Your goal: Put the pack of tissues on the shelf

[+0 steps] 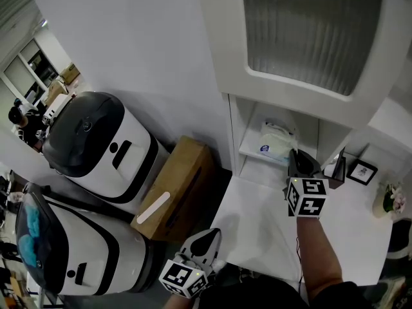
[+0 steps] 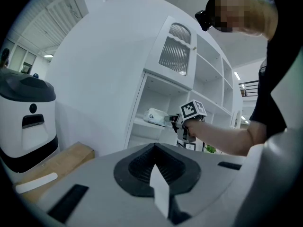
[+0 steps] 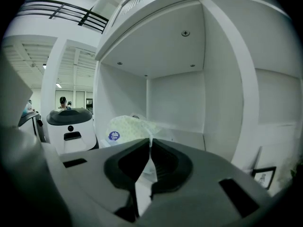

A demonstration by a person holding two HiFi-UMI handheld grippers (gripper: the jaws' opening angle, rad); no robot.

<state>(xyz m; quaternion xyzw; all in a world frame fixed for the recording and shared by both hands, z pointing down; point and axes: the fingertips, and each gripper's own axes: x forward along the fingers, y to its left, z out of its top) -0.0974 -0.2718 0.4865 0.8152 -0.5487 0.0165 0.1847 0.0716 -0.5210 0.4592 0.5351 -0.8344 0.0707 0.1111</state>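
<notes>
The pack of tissues [image 1: 278, 139] is lying on the shelf [image 1: 251, 152] of the white cabinet, around 3 o'clock in the head view. The right gripper [image 1: 297, 164] is clamped on its wrapper (just a thin flap at the edge). The left gripper [image 1: 207, 240] hangs clenched and empty at 6 o'clock, near the tabletop [image 1: 257, 224] corner.

We wear a black top [image 2: 280, 74], short at the arm. The left claw [image 1: 207, 237] and the right claw [image 1: 297, 161] share one build: a grey moulded shell, black ribbed pads and a white cube [image 1: 306, 197] printed with black square markers, with a small lit point on its upper edge.
</notes>
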